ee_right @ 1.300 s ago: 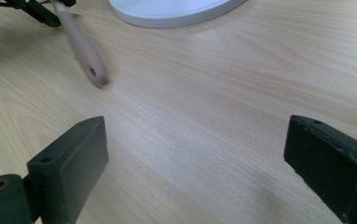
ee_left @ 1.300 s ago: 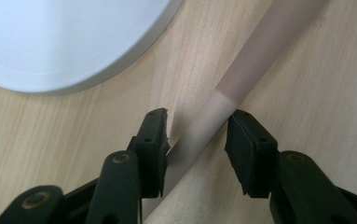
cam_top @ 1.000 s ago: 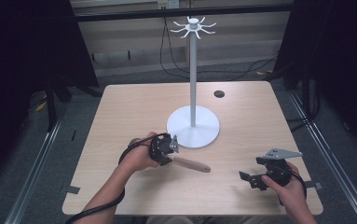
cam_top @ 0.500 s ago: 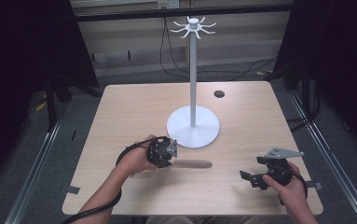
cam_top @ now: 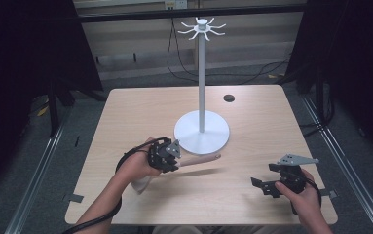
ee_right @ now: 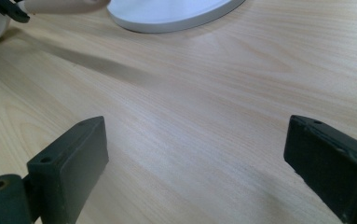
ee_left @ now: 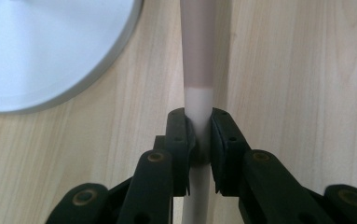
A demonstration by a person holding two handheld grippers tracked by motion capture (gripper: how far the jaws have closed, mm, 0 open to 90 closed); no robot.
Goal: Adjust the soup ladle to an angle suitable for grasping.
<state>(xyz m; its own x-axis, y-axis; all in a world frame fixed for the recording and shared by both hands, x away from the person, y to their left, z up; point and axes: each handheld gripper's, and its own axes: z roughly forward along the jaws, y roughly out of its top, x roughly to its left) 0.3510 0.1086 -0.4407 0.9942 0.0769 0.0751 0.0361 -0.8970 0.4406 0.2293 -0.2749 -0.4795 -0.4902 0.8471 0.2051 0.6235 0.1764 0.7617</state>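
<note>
A utensil with a white shaft and a pinkish-tan handle (cam_top: 201,159) hangs just above the table, its handle end pointing right toward the stand's base. Its white head (cam_top: 142,184) pokes out below the person's left hand. My left gripper (cam_top: 176,158) is shut on the white shaft (ee_left: 198,100), with the handle (ee_left: 198,42) running away from the jaws. The white stand (cam_top: 202,73) has a round base (cam_top: 194,138), a tall pole and hooks at the top. My right gripper (cam_top: 266,187) rests low at the front right, jaws wide open (ee_right: 195,163) with nothing between them.
The light wood table (cam_top: 150,107) has a small dark round hole (cam_top: 229,98) at the back right. The stand's base (ee_left: 41,51) lies close beside the held utensil. Dark floor, rails and cables surround the table.
The left gripper has raised the utensil off the table, and its handle end has swung toward the stand's base. The right gripper has stayed put.
</note>
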